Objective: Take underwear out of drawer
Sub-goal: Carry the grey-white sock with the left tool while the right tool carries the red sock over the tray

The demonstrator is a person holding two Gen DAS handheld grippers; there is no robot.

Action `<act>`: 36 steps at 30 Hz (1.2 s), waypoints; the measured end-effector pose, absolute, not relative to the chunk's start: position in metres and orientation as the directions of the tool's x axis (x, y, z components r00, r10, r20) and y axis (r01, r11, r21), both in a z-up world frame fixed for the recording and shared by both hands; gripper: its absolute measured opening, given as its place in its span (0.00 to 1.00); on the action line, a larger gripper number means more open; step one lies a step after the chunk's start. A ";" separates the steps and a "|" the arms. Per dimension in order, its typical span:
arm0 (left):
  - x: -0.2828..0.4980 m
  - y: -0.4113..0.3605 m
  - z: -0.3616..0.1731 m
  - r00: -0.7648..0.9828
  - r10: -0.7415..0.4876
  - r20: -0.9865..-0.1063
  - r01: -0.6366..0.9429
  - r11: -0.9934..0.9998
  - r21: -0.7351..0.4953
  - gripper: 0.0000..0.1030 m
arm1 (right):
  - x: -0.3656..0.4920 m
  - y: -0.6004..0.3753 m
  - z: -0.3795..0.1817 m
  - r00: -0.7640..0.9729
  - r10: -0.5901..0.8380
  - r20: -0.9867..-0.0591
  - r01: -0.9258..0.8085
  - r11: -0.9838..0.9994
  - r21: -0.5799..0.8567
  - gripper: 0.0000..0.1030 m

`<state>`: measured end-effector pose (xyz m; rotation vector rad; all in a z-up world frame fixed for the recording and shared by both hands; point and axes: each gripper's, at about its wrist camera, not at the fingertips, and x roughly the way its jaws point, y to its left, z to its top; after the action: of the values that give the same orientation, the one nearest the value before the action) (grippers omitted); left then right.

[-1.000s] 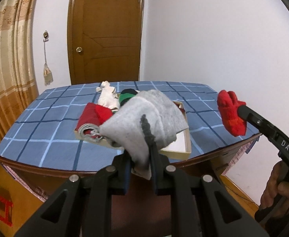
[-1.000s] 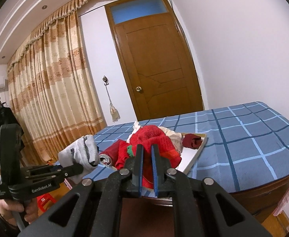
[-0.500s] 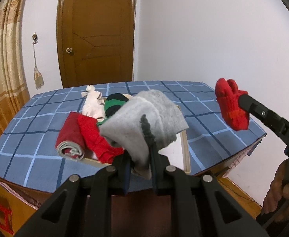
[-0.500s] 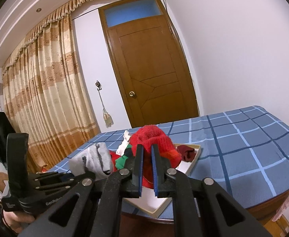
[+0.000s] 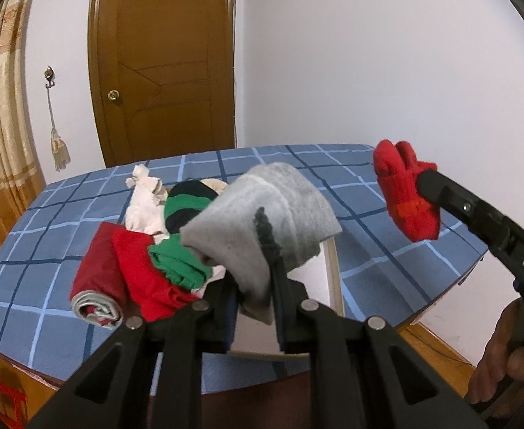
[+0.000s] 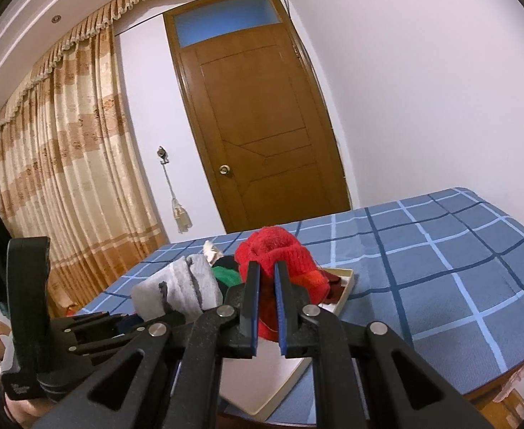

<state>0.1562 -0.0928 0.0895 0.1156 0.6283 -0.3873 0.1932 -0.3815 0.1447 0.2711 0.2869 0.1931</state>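
- A grey garment (image 5: 262, 221) is clamped between the closed fingers of the left gripper (image 5: 254, 307) and is held up in the air above the near end of the drawer (image 5: 334, 279).
- The same grey garment (image 6: 179, 291) is seen from the right wrist view at the tip of the left gripper (image 6: 161, 307), to the left of the red piece.
- A red knitted garment (image 6: 279, 268) is pinched between the blue-lined fingers of the right gripper (image 6: 267, 307), which are drawn close together on it.
- In the left wrist view the red knitted garment (image 5: 405, 193) is held clear of the table, out to the right of the drawer, at the end of the right gripper (image 5: 421, 186).
- The drawer is a shallow light-wood tray with a white bottom; it lies on a table covered by a blue checked cloth (image 5: 387, 250).
- More clothes are piled at the far and left parts of the drawer: a green and black striped piece (image 5: 183, 211), a green piece (image 5: 176, 264), a white piece (image 5: 143, 200), a bright red piece (image 5: 143, 275) and a dark red rolled piece with a grey band (image 5: 97, 286).
- The rolled piece hangs over the left edge of the drawer onto the cloth.
- A dark red item (image 6: 335, 282) is seen inside the drawer behind the red knitted garment.
- A brown wooden door (image 5: 165, 60) and a beige curtain (image 6: 68, 164) stand behind the table.
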 end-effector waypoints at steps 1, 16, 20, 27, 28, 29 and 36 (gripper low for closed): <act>0.159 -0.095 0.088 0.738 -0.316 -0.595 0.388 0.922 -0.009 0.14 | 0.197 -0.382 0.144 0.942 0.218 -0.255 -0.142 0.948 0.286 0.09; 0.188 -0.106 0.075 0.731 -0.283 -0.621 0.370 0.929 0.012 0.14 | 0.235 -0.393 0.122 0.928 0.175 -0.329 -0.076 0.953 0.292 0.09; 0.196 -0.109 0.071 0.724 -0.282 -0.630 0.370 0.929 0.009 0.14 | 0.242 -0.391 0.120 0.927 0.169 -0.335 -0.070 0.955 0.289 0.09; 0.208 -0.112 0.068 0.718 -0.275 -0.639 0.362 0.932 0.005 0.14 | 0.259 -0.388 0.117 0.921 0.162 -0.354 -0.058 0.957 0.285 0.09; 0.210 -0.113 0.067 0.719 -0.271 -0.640 0.358 0.934 0.007 0.14 | 0.263 -0.388 0.116 0.919 0.161 -0.359 -0.057 0.957 0.284 0.09; 0.211 -0.113 0.067 0.720 -0.269 -0.639 0.356 0.934 0.008 0.14 | 0.265 -0.387 0.116 0.918 0.160 -0.363 -0.055 0.957 0.283 0.09; 0.222 -0.115 0.063 0.726 -0.246 -0.642 0.335 0.942 0.018 0.14 | 0.283 -0.379 0.113 0.910 0.135 -0.393 -0.032 0.966 0.258 0.09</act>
<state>0.2217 -0.1154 0.0625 0.1363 0.6868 -0.3215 0.2834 -0.3791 0.1125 0.2497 0.4203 0.0874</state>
